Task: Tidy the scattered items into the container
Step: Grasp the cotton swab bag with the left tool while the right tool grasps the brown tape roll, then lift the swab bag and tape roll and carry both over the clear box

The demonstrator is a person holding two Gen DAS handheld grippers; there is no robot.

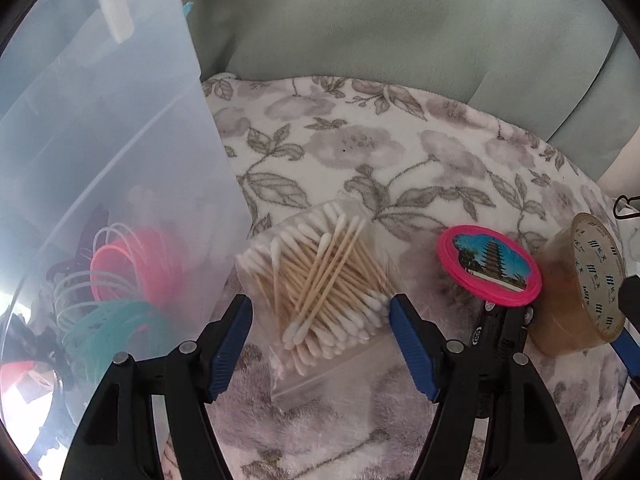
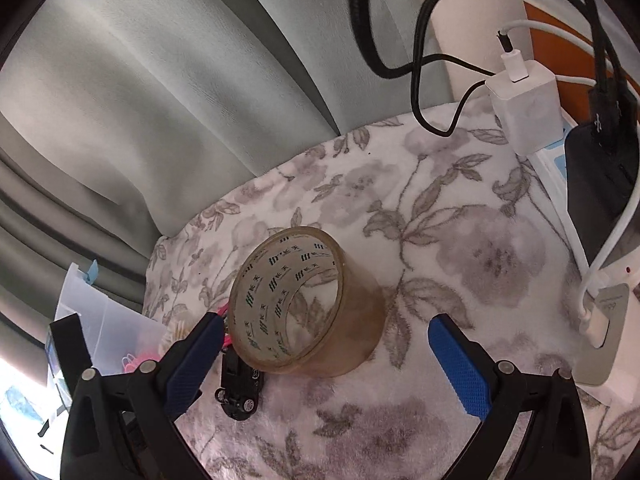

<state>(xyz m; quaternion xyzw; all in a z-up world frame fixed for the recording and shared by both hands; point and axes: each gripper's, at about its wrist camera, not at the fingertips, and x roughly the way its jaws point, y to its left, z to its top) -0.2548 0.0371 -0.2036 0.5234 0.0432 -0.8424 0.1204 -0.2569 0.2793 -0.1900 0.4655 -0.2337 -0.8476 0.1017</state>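
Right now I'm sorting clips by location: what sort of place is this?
Probably a room at home: a floral fleece blanket, grey-green curtains behind it, and a power strip with chargers plugged in.

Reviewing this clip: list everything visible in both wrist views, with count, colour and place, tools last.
cotton swabs: one clear bag, wooden sticks with white tips, on the blanket between the left tool's fingers
storage bin: one, translucent, left of the swabs
plastic spring toys: several coils, pink and teal, inside the bin
pink disc: one, pagoda picture, right of the swabs
tape roll: one, brownish clear, on its side between the right tool's fingers
toy car: one, black, beside the tape
floral blanket: one, white-grey
chargers and cables: white and black, far right
left tool: open
right tool: open
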